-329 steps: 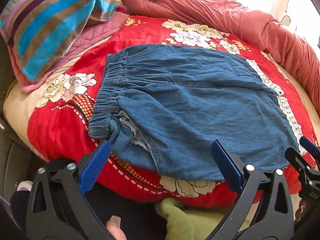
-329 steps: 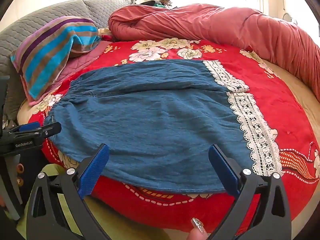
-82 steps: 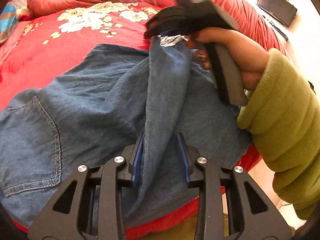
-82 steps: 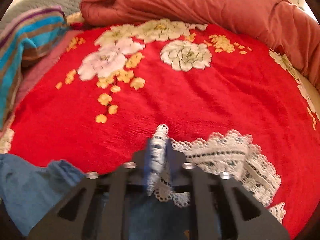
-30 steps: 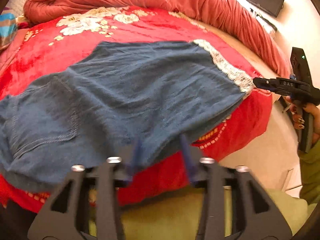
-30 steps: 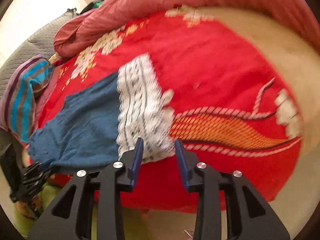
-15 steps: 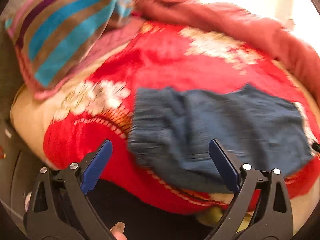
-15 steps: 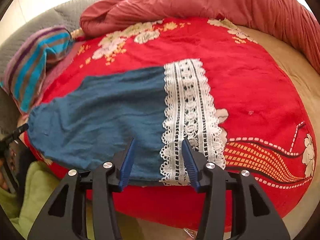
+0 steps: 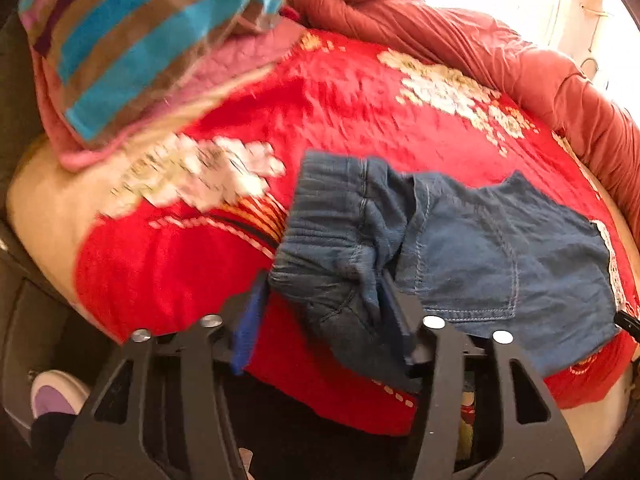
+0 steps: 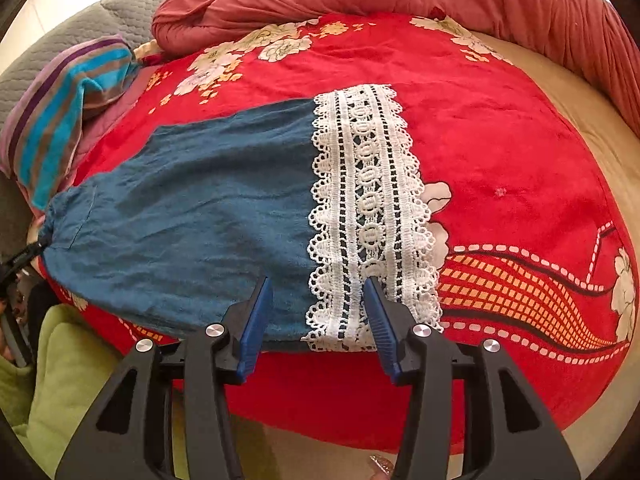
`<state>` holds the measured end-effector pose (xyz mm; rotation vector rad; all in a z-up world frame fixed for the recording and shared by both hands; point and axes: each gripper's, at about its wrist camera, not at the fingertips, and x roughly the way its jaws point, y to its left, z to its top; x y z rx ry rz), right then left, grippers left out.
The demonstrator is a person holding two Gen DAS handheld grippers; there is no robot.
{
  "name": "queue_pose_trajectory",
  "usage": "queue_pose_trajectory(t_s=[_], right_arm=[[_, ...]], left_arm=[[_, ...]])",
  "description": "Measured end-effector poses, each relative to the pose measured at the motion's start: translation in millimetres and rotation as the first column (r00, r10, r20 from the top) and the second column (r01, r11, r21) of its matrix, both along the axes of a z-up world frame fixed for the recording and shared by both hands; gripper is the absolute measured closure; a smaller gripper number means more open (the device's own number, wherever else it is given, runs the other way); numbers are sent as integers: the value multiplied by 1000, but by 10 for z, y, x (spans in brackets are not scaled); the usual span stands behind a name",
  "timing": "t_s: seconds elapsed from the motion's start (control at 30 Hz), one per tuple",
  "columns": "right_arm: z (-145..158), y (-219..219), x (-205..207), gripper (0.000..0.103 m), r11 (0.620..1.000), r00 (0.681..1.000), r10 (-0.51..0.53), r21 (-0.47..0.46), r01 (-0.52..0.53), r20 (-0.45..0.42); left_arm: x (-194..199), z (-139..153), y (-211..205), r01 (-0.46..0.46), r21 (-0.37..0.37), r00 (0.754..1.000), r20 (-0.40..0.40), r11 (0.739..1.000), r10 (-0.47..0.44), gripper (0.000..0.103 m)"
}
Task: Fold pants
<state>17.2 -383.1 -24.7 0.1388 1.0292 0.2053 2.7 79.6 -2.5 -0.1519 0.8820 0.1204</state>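
Observation:
Blue denim pants (image 9: 480,248) lie folded lengthwise on the red flowered blanket (image 9: 360,100), back pocket up. My left gripper (image 9: 324,280) is at the elastic waistband's near corner. Its jaws are closing, and the bunched denim sits gathered between the pads. In the right wrist view the pants (image 10: 192,208) end in a white lace hem (image 10: 368,200). My right gripper (image 10: 318,300) hovers at the hem's near corner. Its jaws are slowly opening and straddle the lace edge, with no pad pressing on it. The left gripper's tip (image 10: 24,256) shows at the far left.
A striped pillow (image 9: 132,40) lies at the back left and a rolled pink-red duvet (image 9: 480,52) runs along the back and right. The bed edge drops off just below both grippers. A green sleeve (image 10: 60,380) and a shoe (image 9: 56,392) are beside the bed.
The left jaws went from wide apart to narrow around the waistband corner, which is now bunched. The right gripper stayed at the lace hem with its jaws slightly wider.

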Motion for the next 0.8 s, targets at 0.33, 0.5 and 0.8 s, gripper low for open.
queue_pose_trajectory(t_s=[0.33, 0.5, 0.8], right_arm=[[477, -204, 451, 47, 999, 984, -36, -5, 38, 174], [353, -331, 1028, 47, 1000, 991, -26, 2, 26, 130], [-242, -511, 1676, 57, 995, 1000, -14, 95, 16, -26]], left_arm=[[3, 692, -784, 180, 157, 960, 186, 971, -208, 43], [393, 255, -1311, 380, 2, 924, 40, 925, -380, 42], [578, -357, -1398, 380, 64, 922, -112, 923, -371, 41]])
